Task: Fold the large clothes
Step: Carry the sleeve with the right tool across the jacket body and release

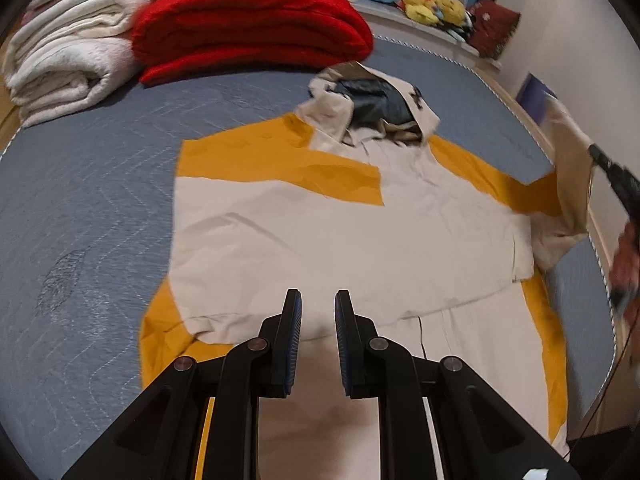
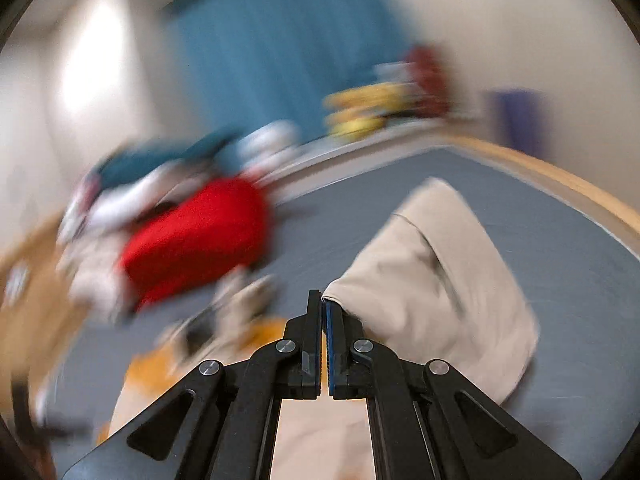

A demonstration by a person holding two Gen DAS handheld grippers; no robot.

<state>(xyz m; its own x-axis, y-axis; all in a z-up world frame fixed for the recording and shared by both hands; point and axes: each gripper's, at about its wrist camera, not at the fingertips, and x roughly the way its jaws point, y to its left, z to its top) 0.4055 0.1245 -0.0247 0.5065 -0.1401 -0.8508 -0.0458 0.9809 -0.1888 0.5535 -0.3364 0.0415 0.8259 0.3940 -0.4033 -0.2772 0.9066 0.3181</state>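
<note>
Lying spread on the grey bed (image 1: pixel 100 208), the beige-and-orange jacket (image 1: pixel 340 236) sits straight ahead of the left gripper (image 1: pixel 318 300), hood (image 1: pixel 372 108) at the far end, so its panels can be laid over one another. One sleeve is already crossed over the chest, its cuff ending just past the left fingers (image 1: pixel 294 320); these stand narrowly apart with nothing between them, hovering above the hem, probably free to press or catch the next edge.

The right gripper (image 2: pixel 323 308) has its fingers pinched together on a beige fold of the other sleeve (image 2: pixel 440 272), which rises up and to the right of them, apparently lifted so it can be carried across the body. That view is heavily blurred. Beyond the left fingers, a red blanket (image 1: pixel 248 20) and white blanket (image 1: pixel 68 52) are stacked well clear of the jacket.
</note>
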